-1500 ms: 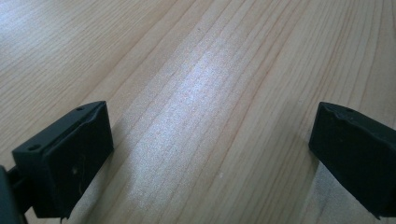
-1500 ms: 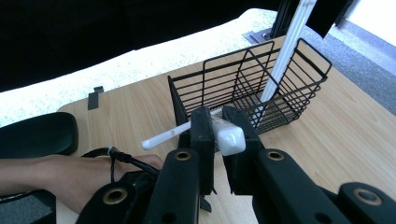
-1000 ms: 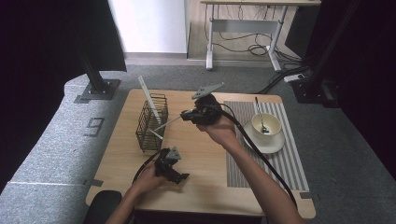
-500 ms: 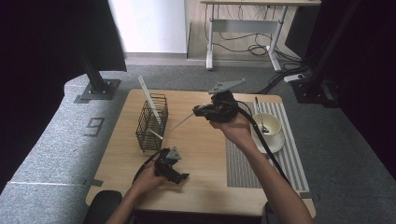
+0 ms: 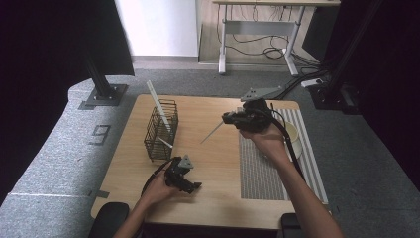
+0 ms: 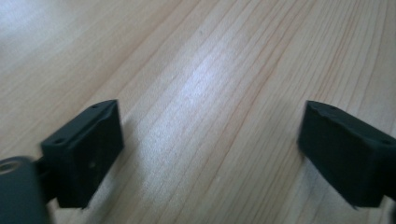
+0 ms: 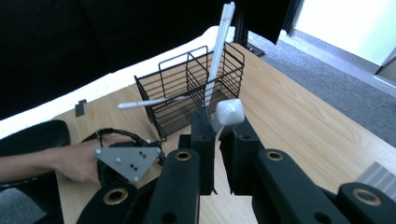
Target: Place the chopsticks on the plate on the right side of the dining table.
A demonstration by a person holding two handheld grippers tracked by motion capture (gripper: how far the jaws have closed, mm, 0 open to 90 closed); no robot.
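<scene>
- Between the closed jaws of the right gripper, a white utensil is clamped by its thick end; in the high view its thin shaft is seen slanting down and away from the right gripper toward the table.
- Just beyond those jaws in the right gripper view, a black wire basket is seen standing upright on the wooden table.
- Inside that basket, tall white sticks are leaned against its far wall, and one more white utensil is laid across its near rim, pointing out sideways.
- Below and to the left of the right gripper's jaws, the left gripper is seen resting on the table with a hand around it.
- Ahead of the left gripper, bare table wood is seen between its two black jaws, which are spread wide apart with nothing held.
- Farther off in the high view, the left gripper is placed just in front of the basket, well apart from the right gripper, and a striped mat with a pale bowl lies under the right forearm.
</scene>
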